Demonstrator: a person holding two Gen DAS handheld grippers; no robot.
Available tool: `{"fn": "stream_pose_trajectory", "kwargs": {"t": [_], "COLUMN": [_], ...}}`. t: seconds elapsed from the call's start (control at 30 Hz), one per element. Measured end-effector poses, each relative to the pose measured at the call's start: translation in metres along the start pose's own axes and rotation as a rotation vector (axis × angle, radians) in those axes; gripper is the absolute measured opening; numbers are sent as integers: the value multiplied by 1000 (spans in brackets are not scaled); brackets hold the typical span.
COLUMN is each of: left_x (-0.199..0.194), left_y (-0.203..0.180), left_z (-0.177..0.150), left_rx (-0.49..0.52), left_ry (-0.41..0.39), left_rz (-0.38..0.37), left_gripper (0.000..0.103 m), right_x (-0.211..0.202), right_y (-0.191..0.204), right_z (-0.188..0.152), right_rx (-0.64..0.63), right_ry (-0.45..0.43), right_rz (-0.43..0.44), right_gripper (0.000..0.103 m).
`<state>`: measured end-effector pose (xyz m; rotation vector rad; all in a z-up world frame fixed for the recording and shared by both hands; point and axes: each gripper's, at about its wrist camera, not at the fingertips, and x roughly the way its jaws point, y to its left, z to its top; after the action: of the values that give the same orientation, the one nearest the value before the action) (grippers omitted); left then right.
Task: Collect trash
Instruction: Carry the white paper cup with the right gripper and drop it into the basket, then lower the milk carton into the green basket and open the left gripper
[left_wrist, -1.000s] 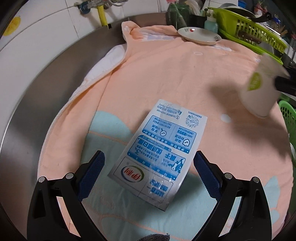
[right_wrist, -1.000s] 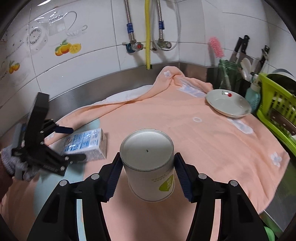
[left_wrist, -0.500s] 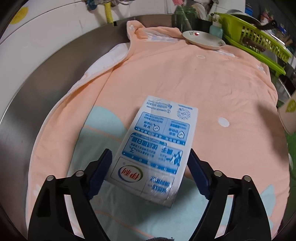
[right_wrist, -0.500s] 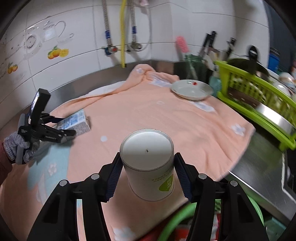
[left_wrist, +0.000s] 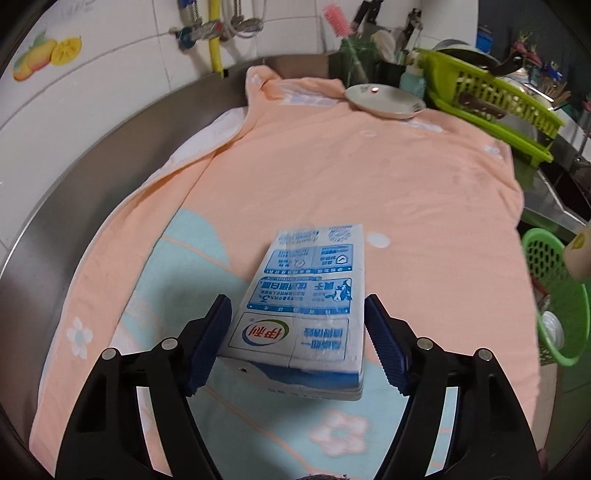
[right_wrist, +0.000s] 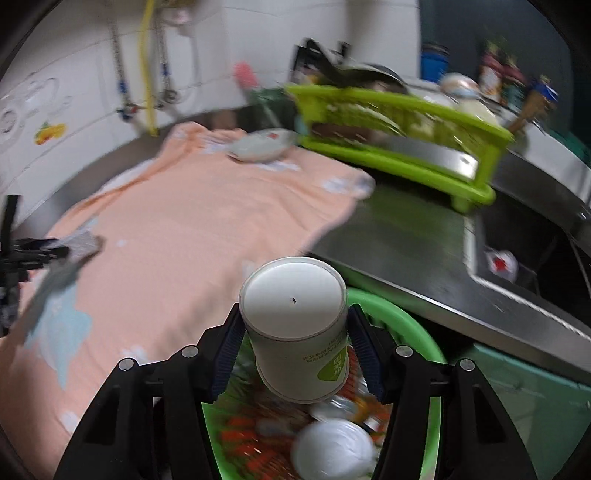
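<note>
My left gripper (left_wrist: 297, 345) is shut on a blue and white milk carton (left_wrist: 306, 306) and holds it lifted above the peach and teal towel (left_wrist: 332, 177). My right gripper (right_wrist: 293, 354) is shut on a white paper cup (right_wrist: 295, 325) with a green label, held over the green trash basket (right_wrist: 399, 317), which holds several pieces of trash. In the left wrist view the basket (left_wrist: 554, 295) sits past the towel's right edge, with the cup (left_wrist: 580, 254) above it.
A white plate (left_wrist: 384, 99) lies at the towel's far end. A lime green dish rack (right_wrist: 399, 136) stands on the steel counter (right_wrist: 413, 236), with a sink (right_wrist: 517, 258) to its right. Tiled wall and pipes are behind.
My left gripper closed on the milk carton and lifted it off the towel. My right gripper carried the paper cup right, from above the towel to above the green basket.
</note>
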<state>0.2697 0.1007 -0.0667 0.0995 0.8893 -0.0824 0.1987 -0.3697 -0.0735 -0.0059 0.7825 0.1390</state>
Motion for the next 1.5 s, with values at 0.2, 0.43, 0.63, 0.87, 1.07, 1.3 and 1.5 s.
{"fn": "stream_pose_trajectory", "kwargs": {"t": [0.2, 0.43, 0.63, 0.87, 1.07, 1.3, 1.5], "left_x": [-21, -29, -37, -56, -62, -52, -25], "left_y": [-37, -70, -86, -129, -178, -244, -303], "left_z": [-4, -10, -7, -7, -6, -1, -5], "left_rx": [38, 61, 55, 103, 147, 210, 276], "left_ry": [-28, -23, -36, -72, -81, -59, -2], "left_rz": [-37, -67, -116, -210, -308, -385, -393], "left_gripper": [70, 68, 68, 68, 68, 68, 68], "right_x": [20, 41, 45, 42, 25, -7, -37], "right_y": [-41, -56, -63, -68, -72, -72, -75], "right_z": [-34, -59, -68, -73, -72, -74, -79], "right_rx": [57, 89, 112, 130, 147, 136, 150], "right_ry": [94, 154, 171, 168, 132, 74, -4], "right_rz": [-58, -75, -71, -60, -47, -21, -19], "right_gripper": [55, 55, 55, 60, 66, 73, 85]}}
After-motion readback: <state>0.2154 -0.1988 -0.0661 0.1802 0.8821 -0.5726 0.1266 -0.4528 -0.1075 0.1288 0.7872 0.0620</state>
